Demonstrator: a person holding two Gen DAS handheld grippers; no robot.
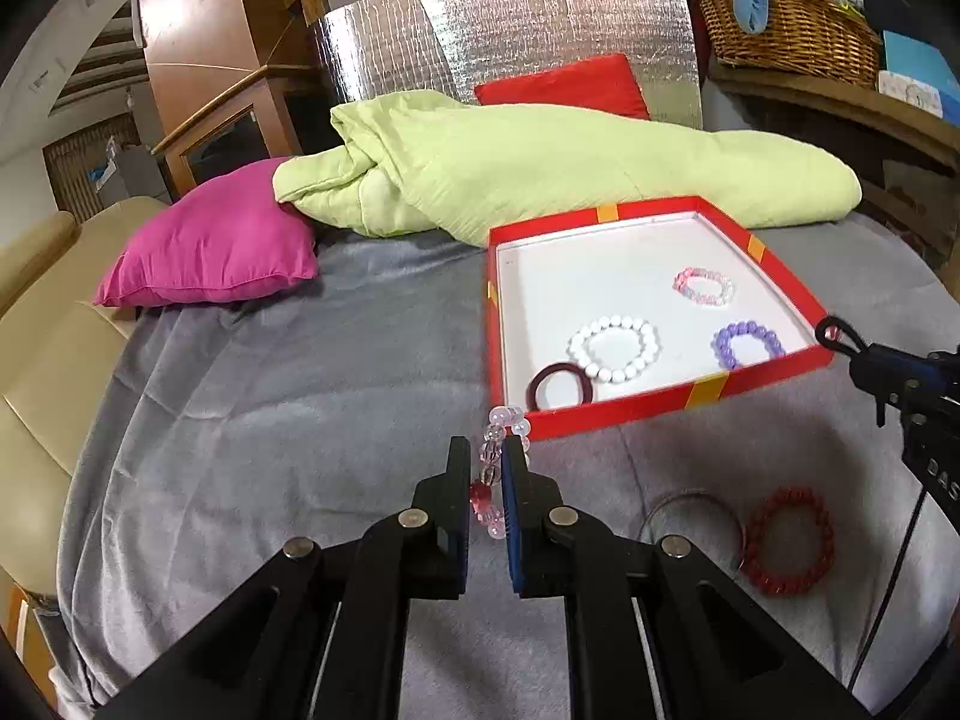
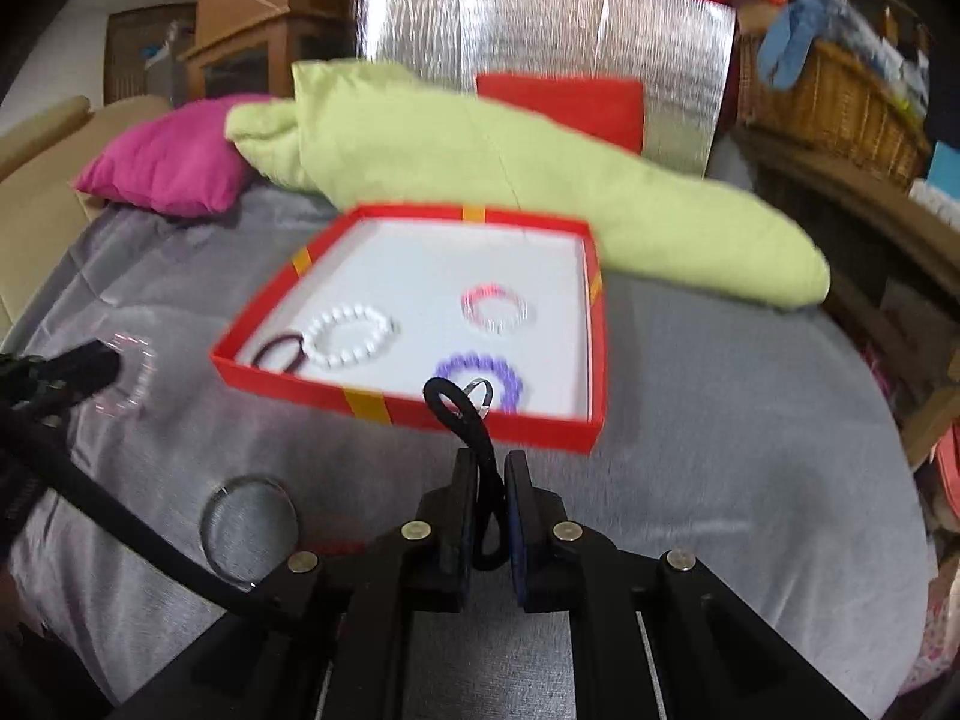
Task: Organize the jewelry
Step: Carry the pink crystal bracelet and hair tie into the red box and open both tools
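Observation:
A red box with a white floor lies on the grey blanket. It holds a white bead bracelet, a purple one, a pink one and a dark hair tie. My left gripper is shut on a clear pink bead bracelet just before the box's near corner. My right gripper is shut on a black hair tie with a small ring, near the box's front wall.
A red bead bracelet and a thin clear bangle lie on the blanket in front of the box. A green quilt, a magenta pillow and a red cushion lie behind. A wicker basket stands at the right.

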